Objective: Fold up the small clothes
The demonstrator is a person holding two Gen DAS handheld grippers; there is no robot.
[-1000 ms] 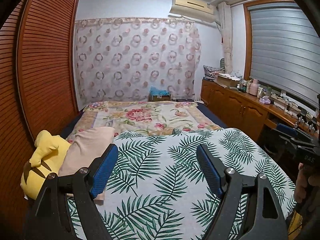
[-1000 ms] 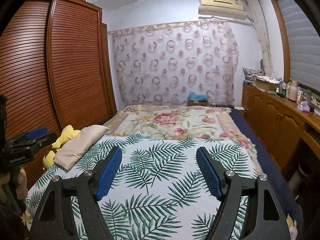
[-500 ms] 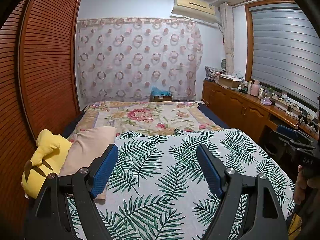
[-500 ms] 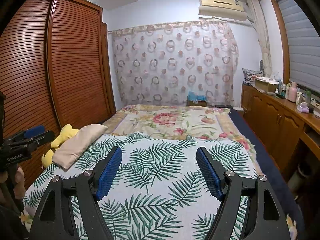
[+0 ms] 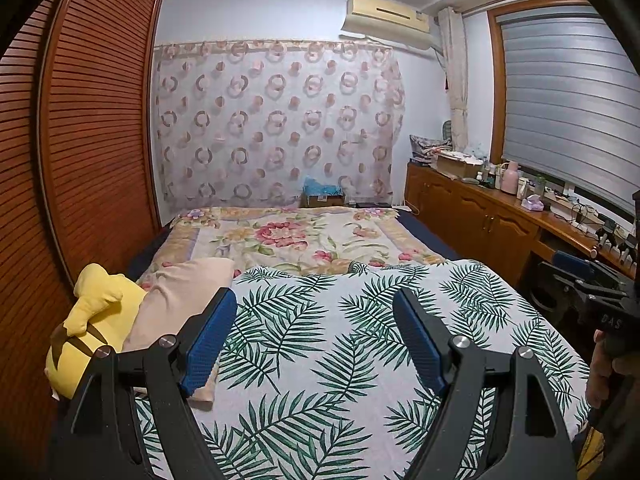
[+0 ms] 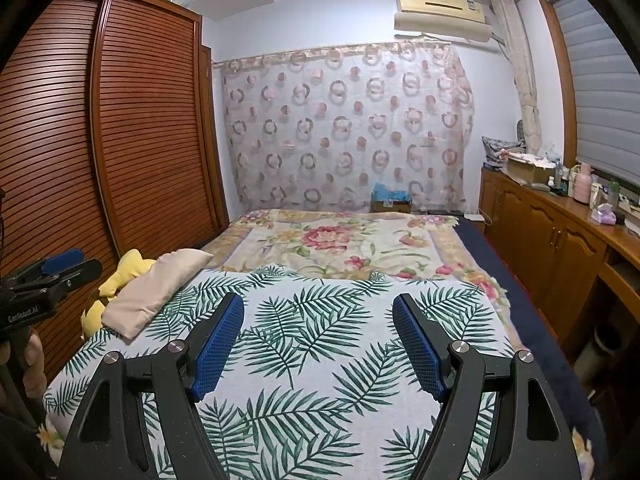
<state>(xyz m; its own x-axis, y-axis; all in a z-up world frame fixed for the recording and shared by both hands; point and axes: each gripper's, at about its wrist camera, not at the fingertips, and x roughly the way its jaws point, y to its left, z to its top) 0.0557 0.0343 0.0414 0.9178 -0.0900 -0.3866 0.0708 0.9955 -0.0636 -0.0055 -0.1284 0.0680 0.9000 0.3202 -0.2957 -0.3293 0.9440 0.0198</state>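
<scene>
No small garment shows in either view. My left gripper (image 5: 314, 304) is open and empty, held above the palm-leaf sheet (image 5: 360, 340) on the bed. My right gripper (image 6: 318, 308) is also open and empty, above the same sheet (image 6: 320, 332). The right gripper also shows at the right edge of the left wrist view (image 5: 576, 276), and the left gripper at the left edge of the right wrist view (image 6: 60, 264). Both point towards the far curtain, level with the bed.
A beige pillow (image 5: 180, 296) and a yellow plush toy (image 5: 88, 320) lie at the bed's left edge. A floral blanket (image 5: 296, 240) covers the far half. A slatted wardrobe (image 6: 100, 160) stands on the left, a cluttered wooden cabinet (image 6: 560, 240) on the right.
Both grippers have tilted up slightly, so the bed sits lower in view. Their jaws stay open at the same width.
</scene>
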